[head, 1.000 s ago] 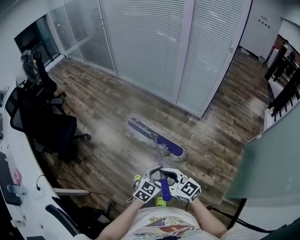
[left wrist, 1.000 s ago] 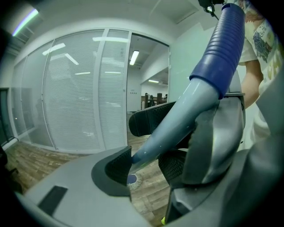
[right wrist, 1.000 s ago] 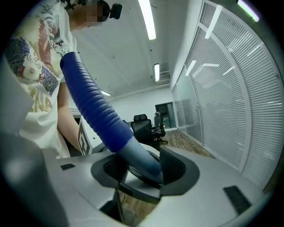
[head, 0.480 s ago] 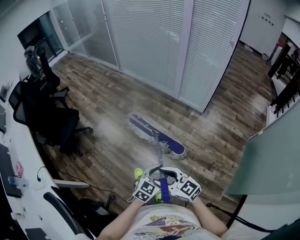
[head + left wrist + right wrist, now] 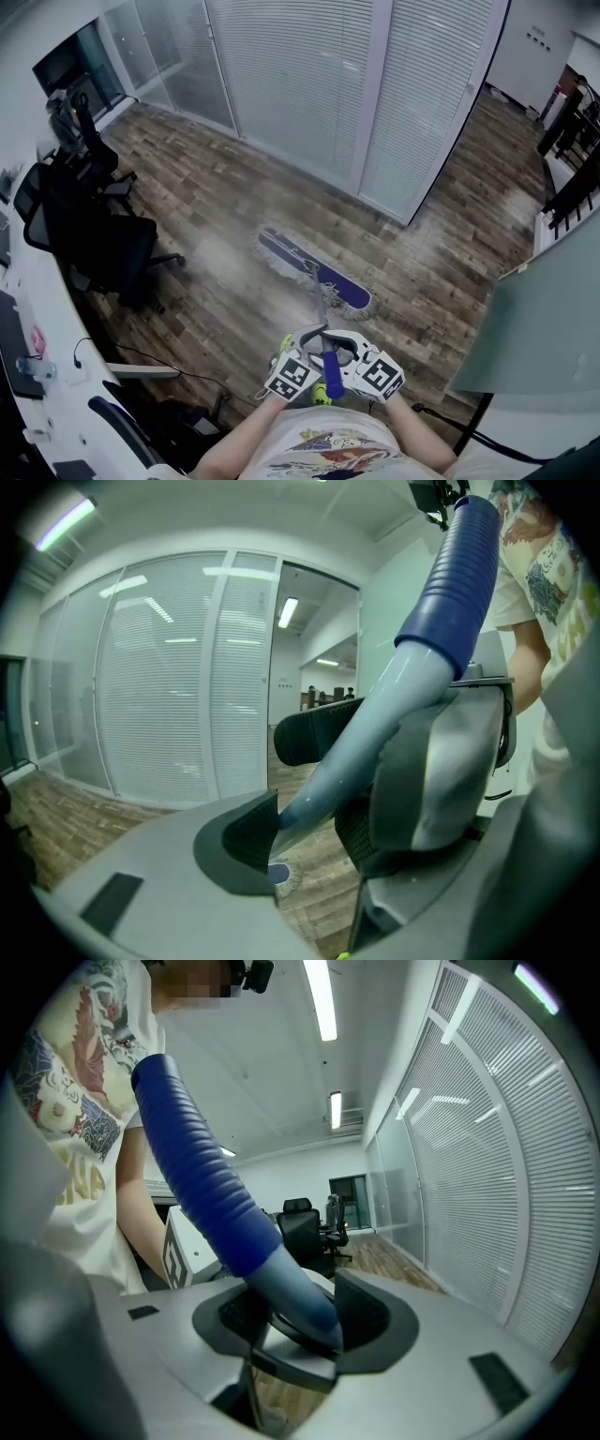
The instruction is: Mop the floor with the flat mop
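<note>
— Can any writing be read?
— None can be made out. Only square black-and-white patterns are carried by the marker cubes (image 5: 292, 378) (no letters or digits), and the shirt print (image 5: 323, 450) is blurred.

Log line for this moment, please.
left gripper: shut on mop handle | right gripper: shut on mop handle | mop head: on wood floor

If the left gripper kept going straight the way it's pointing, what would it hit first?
The mop handle clamped between its own jaws blocks it at once. Just past that, the right gripper faces it, though depth there is unclear.
</note>
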`<action>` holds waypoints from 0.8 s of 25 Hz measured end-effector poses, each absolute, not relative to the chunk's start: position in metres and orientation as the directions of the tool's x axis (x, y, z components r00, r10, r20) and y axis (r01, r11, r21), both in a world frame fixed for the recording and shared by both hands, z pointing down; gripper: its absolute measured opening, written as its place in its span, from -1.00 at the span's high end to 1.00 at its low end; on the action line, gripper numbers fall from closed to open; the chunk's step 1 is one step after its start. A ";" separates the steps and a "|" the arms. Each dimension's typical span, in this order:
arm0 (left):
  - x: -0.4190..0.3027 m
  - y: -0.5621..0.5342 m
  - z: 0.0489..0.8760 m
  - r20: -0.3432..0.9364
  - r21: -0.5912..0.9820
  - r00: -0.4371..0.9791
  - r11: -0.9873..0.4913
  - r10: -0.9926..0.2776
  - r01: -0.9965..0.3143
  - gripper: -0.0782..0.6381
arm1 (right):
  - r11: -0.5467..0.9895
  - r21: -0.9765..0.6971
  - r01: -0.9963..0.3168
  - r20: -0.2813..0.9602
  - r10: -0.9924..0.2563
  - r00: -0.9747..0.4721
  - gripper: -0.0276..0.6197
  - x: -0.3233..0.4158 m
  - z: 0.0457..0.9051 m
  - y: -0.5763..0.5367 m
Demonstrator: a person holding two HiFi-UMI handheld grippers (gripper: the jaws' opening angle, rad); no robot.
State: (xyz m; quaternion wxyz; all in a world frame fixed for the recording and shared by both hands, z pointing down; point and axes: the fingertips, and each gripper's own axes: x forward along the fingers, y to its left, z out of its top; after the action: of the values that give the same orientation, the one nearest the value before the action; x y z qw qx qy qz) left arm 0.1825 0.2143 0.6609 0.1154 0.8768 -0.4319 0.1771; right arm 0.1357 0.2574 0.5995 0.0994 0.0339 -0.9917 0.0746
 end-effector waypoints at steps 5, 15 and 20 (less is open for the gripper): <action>0.164 0.190 0.665 0.429 0.045 0.590 -0.636 -0.684 -0.770 0.31 | 0.991 -0.119 -0.059 0.235 -0.030 -0.972 0.34 0.114 0.603 0.234; 0.107 0.095 0.660 0.434 0.057 0.637 -0.687 -0.637 -0.725 0.30 | 0.983 -0.123 -0.135 0.266 -0.099 -0.959 0.34 0.055 0.599 0.134; 0.079 0.059 0.649 0.435 0.067 0.664 -0.714 -0.608 -0.697 0.30 | 0.976 -0.127 -0.175 0.273 -0.136 -0.952 0.34 0.027 0.591 0.095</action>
State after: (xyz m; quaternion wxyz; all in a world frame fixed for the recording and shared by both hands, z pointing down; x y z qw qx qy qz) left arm 0.0785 0.0588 0.6493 0.1147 0.9050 -0.3603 0.1949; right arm 0.0269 0.0947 0.5908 0.1327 0.0789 -0.9852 0.0750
